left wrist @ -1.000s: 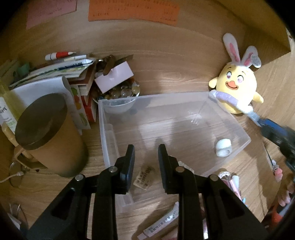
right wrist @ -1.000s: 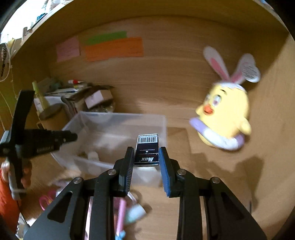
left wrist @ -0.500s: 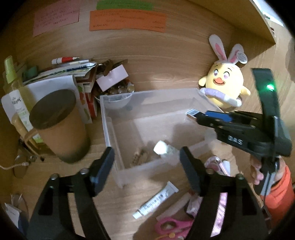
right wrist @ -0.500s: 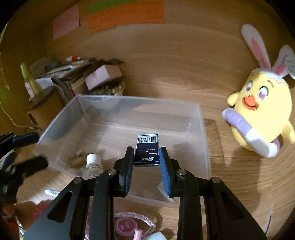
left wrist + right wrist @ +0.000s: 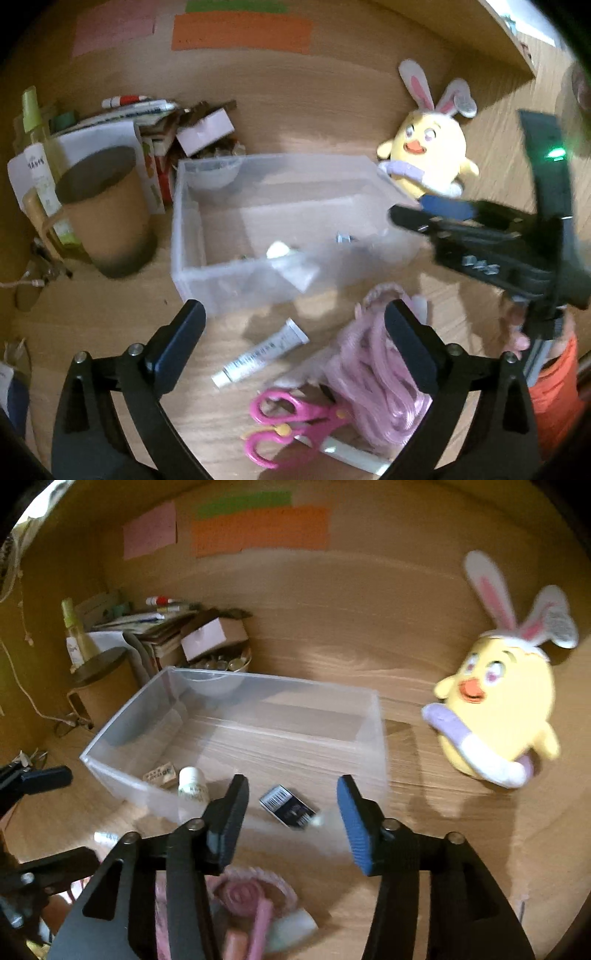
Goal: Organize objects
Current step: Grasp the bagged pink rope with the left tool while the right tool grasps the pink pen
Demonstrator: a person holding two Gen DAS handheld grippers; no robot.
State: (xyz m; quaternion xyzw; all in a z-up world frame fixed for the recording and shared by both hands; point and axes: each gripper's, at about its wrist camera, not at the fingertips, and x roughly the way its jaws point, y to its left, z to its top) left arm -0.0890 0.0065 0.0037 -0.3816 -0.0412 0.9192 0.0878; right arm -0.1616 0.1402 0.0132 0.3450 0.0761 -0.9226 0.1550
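- Right tool (image 5: 291,812) spread wide above the bin's (image 5: 376,738) near edge; black box (image 5: 288,806) lies inside.
- Left tool (image 5: 295,332) spread, empty, over tube (image 5: 260,354) and scissors (image 5: 284,424) at the counter's (image 5: 321,103) front edge.

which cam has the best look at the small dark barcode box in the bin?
Right wrist. The barcode box lies in the clear bin, unobstructed between that gripper's open jaws, barcode visible. Left wrist shows only a blurred dark speck through the bin wall.
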